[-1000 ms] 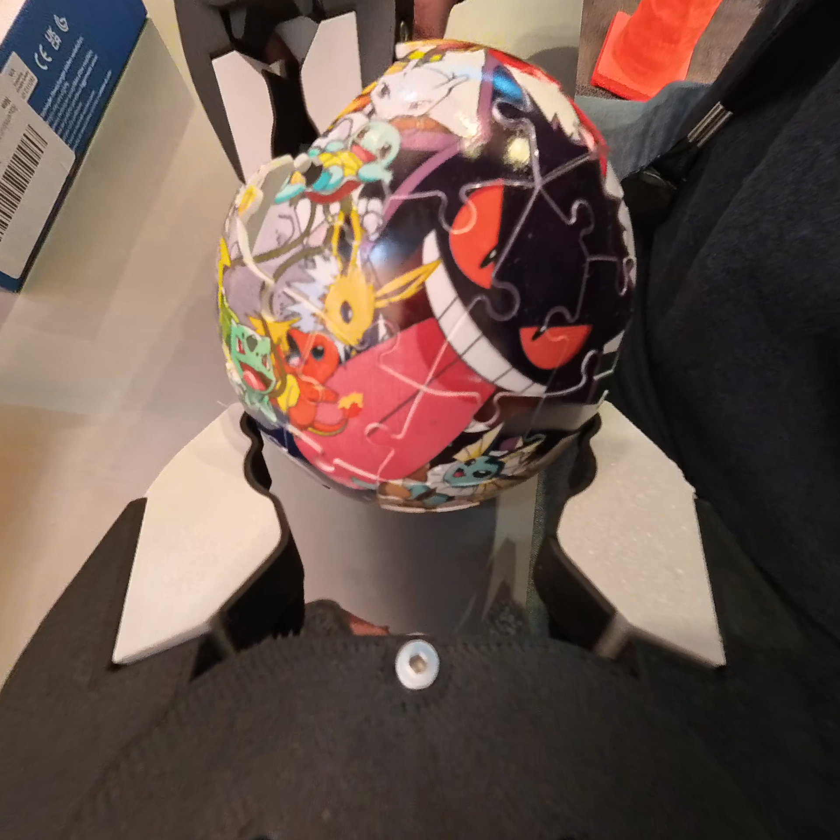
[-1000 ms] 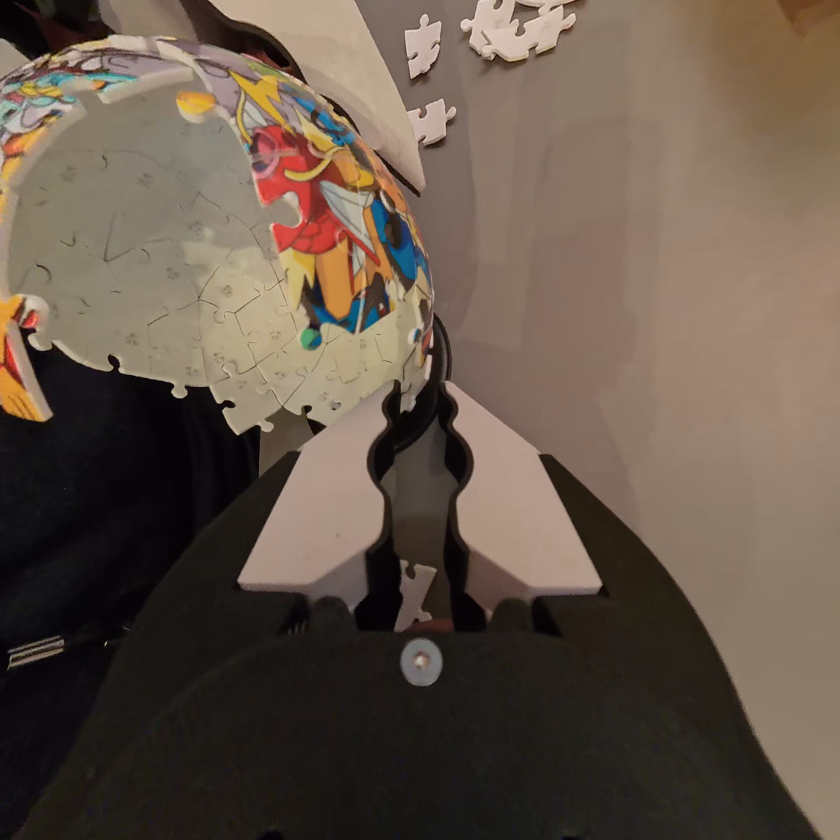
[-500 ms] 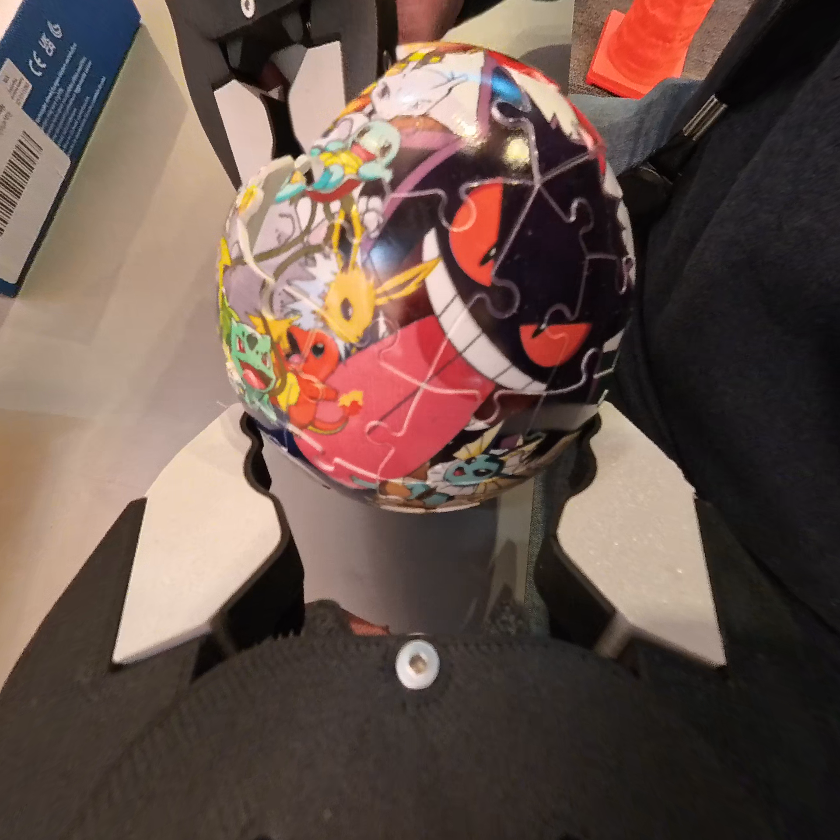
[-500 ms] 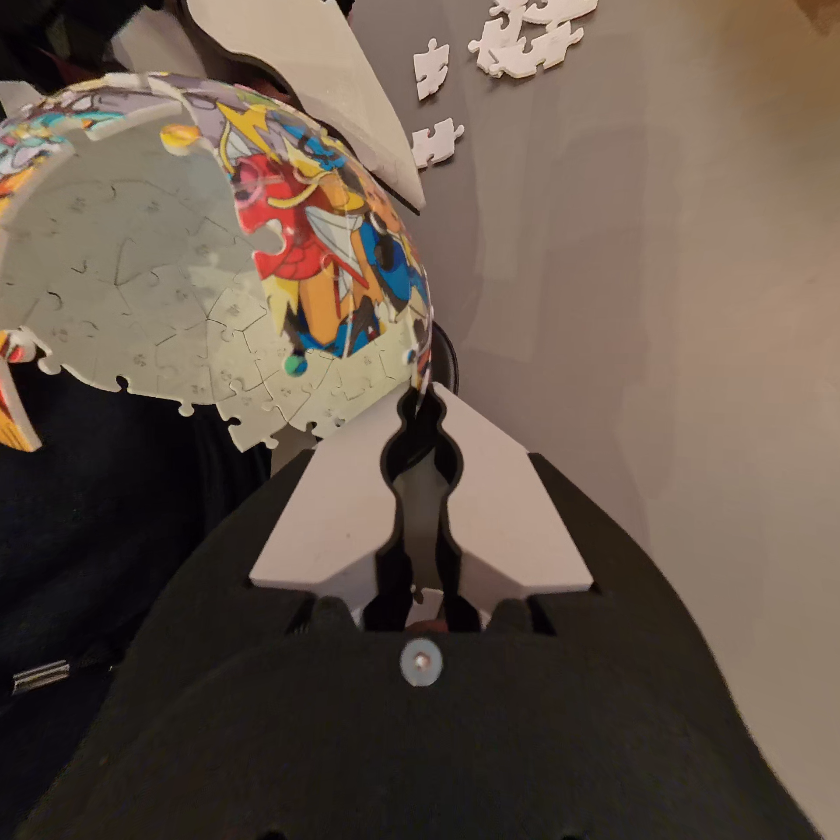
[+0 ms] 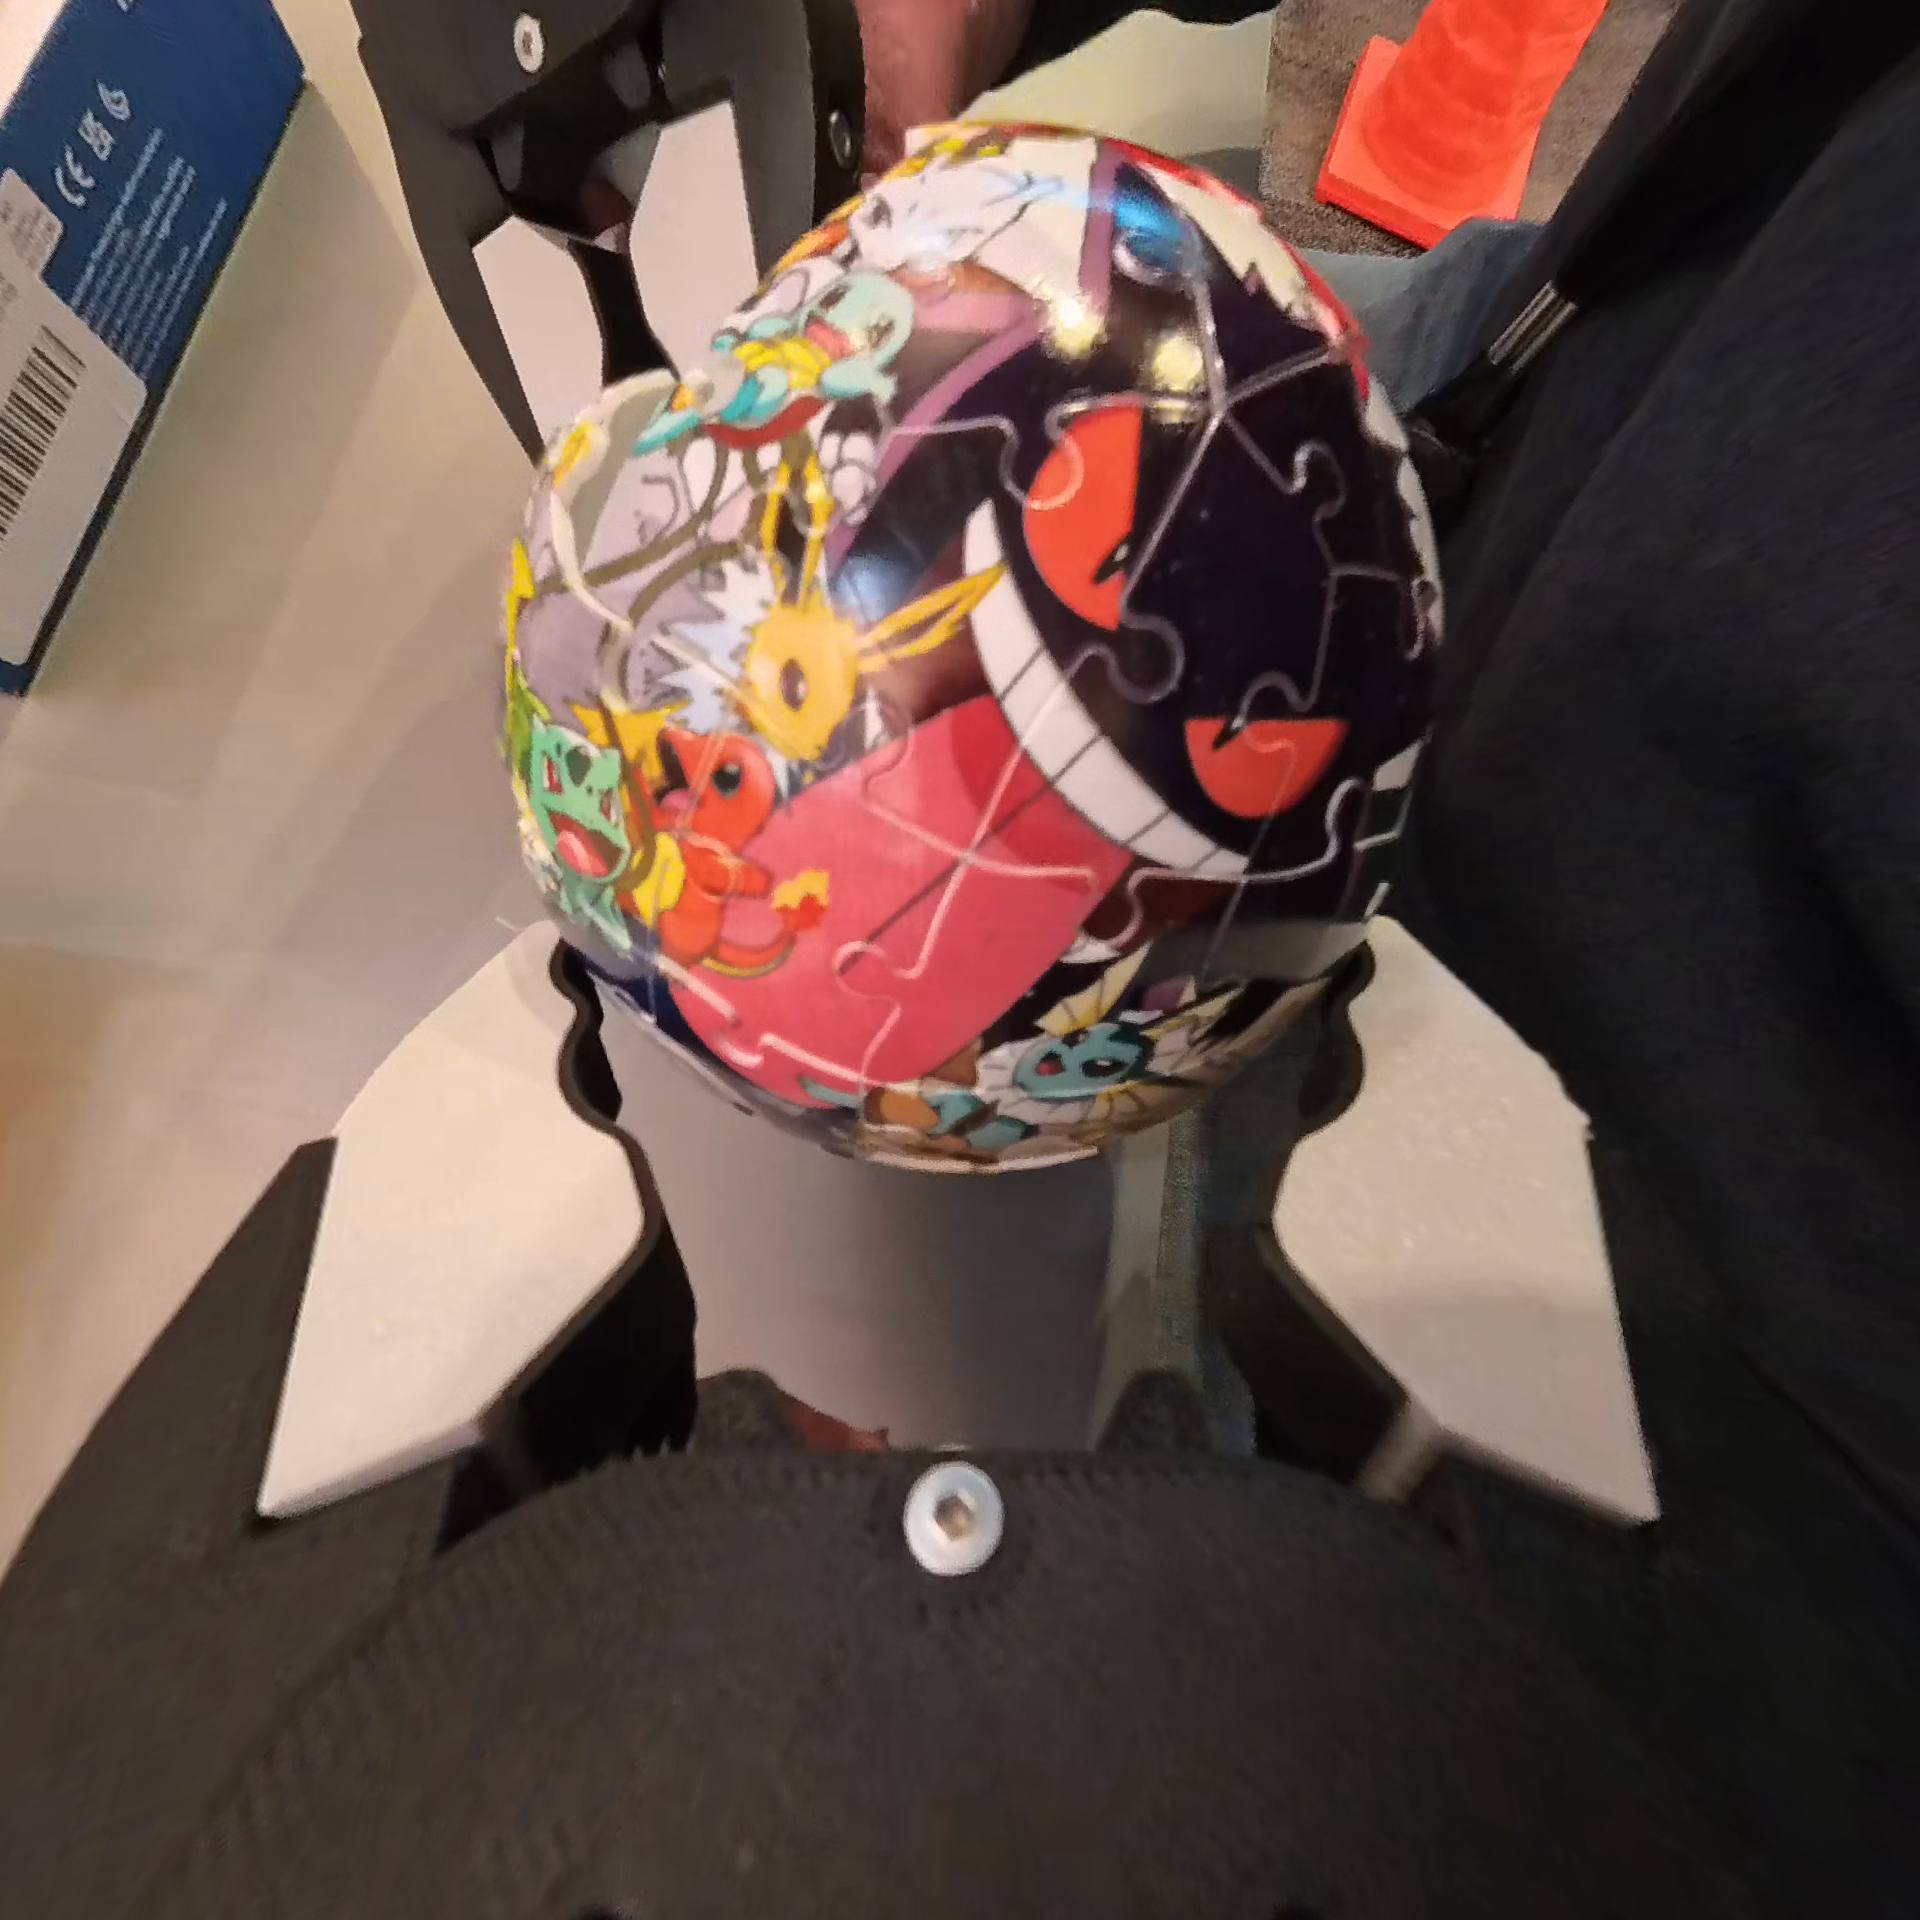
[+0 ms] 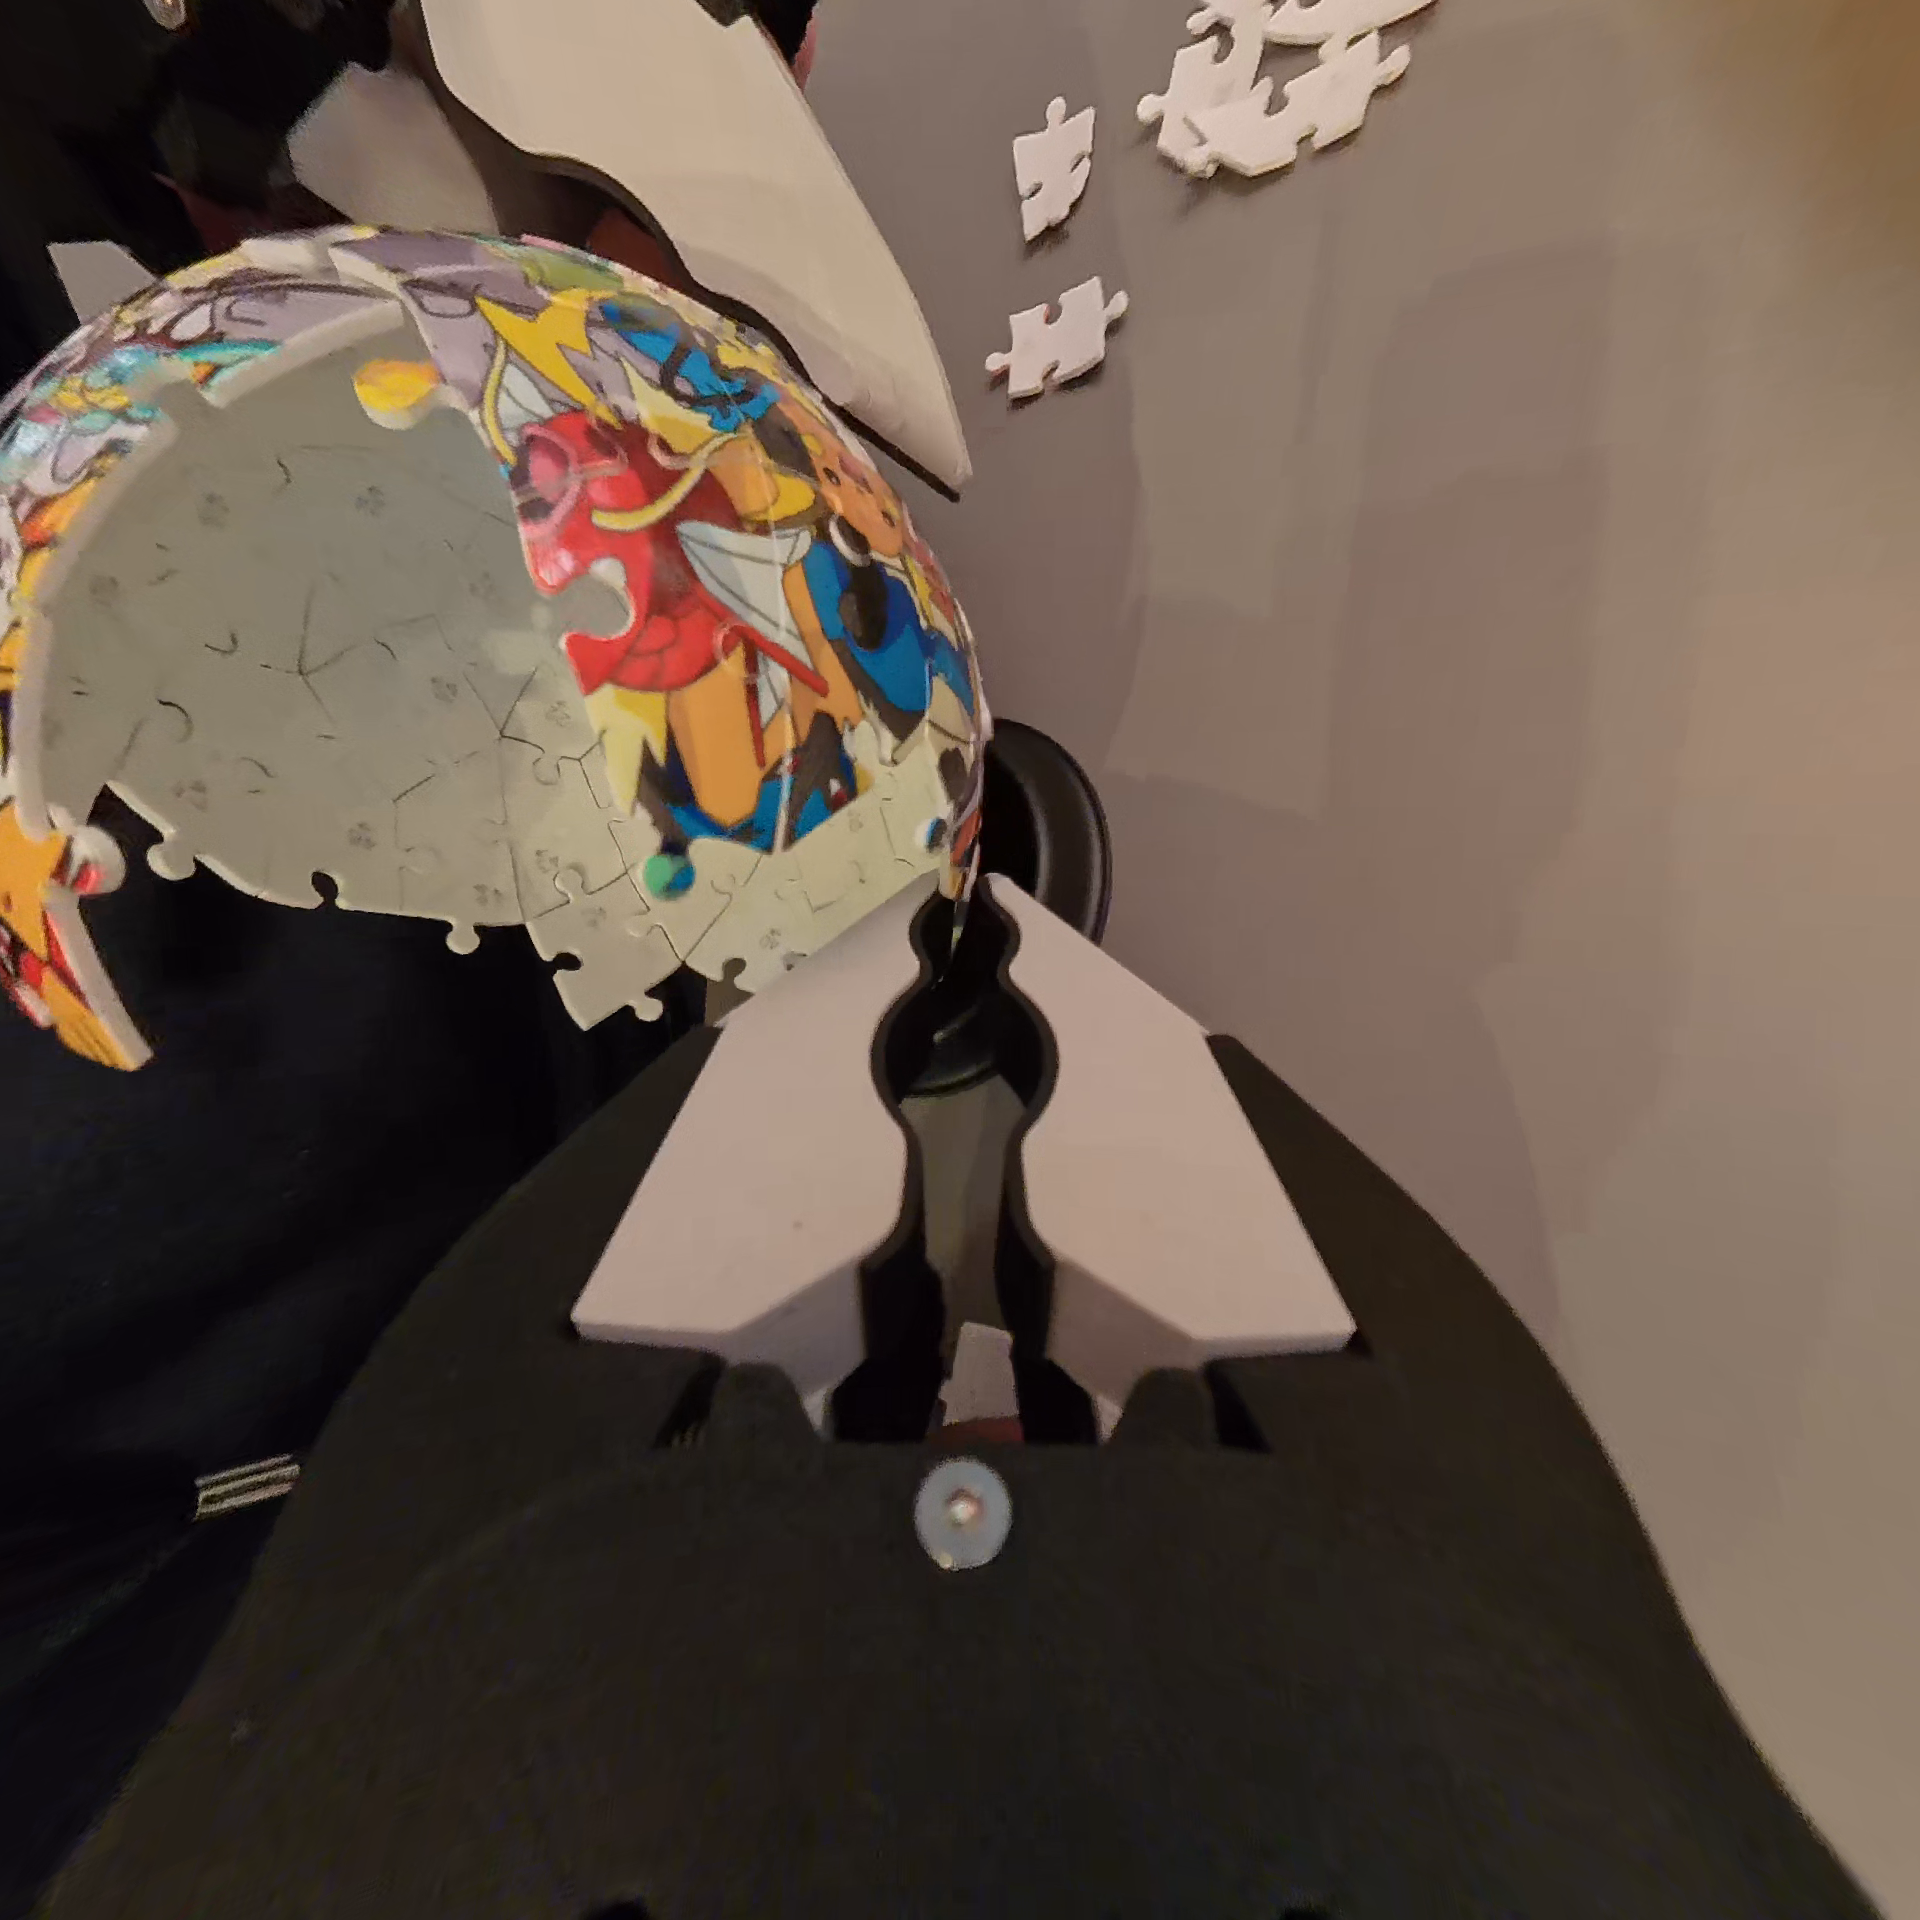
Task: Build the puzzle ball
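Between the wide-spread fingers of the left claw (image 5: 961, 940) sits the colourful puzzle ball (image 5: 966, 644), clamped at its lower sides above the pale bench (image 5: 208, 727). Its open shell faces the right claw (image 6: 961, 914), whose jaws pinch the ball's edge. Loose white pieces (image 6: 1070, 338) lie beyond.

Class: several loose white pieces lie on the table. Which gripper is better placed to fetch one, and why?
Right. The left gripper is clamped around the puzzle ball; the right gripper, nearly shut at the ball's rim, faces the loose pieces and seems free.
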A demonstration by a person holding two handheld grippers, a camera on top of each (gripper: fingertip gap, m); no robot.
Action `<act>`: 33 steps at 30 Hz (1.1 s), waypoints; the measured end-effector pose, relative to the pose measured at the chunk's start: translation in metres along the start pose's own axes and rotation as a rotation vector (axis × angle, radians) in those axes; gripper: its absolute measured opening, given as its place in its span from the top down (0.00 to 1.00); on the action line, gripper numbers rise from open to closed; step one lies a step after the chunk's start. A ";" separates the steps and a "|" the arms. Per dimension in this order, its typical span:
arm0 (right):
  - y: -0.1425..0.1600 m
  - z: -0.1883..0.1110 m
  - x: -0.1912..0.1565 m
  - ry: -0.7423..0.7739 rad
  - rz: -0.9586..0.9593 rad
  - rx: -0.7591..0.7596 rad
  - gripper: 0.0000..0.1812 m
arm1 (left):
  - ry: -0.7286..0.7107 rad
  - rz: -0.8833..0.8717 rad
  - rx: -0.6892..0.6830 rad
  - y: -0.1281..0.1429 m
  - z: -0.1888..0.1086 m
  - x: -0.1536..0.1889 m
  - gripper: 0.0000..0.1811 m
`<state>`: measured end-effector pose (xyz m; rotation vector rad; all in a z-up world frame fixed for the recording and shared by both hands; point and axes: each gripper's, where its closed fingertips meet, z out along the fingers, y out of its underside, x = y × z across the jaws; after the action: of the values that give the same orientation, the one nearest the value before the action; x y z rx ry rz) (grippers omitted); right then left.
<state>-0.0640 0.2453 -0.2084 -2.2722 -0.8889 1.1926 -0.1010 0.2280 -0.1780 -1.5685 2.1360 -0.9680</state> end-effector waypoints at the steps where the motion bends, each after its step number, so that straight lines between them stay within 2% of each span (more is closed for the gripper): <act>1: 0.001 0.001 -0.001 0.002 -0.005 -0.007 0.99 | 0.000 -0.007 0.000 0.000 0.001 0.001 0.29; 9: 0.008 0.005 -0.003 0.048 -0.074 -0.055 0.98 | 0.001 -0.051 -0.005 0.005 0.004 0.010 0.29; 20: 0.007 -0.001 -0.002 0.050 -0.068 -0.050 0.94 | 0.008 -0.065 -0.016 0.011 0.007 0.009 0.29; 33: 0.013 -0.006 0.002 0.132 -0.113 -0.085 0.91 | 0.012 -0.061 -0.048 0.012 0.008 0.008 0.29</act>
<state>-0.0534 0.2369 -0.2145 -2.3027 -1.0196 0.9612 -0.1075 0.2201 -0.1906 -1.6630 2.1459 -0.9539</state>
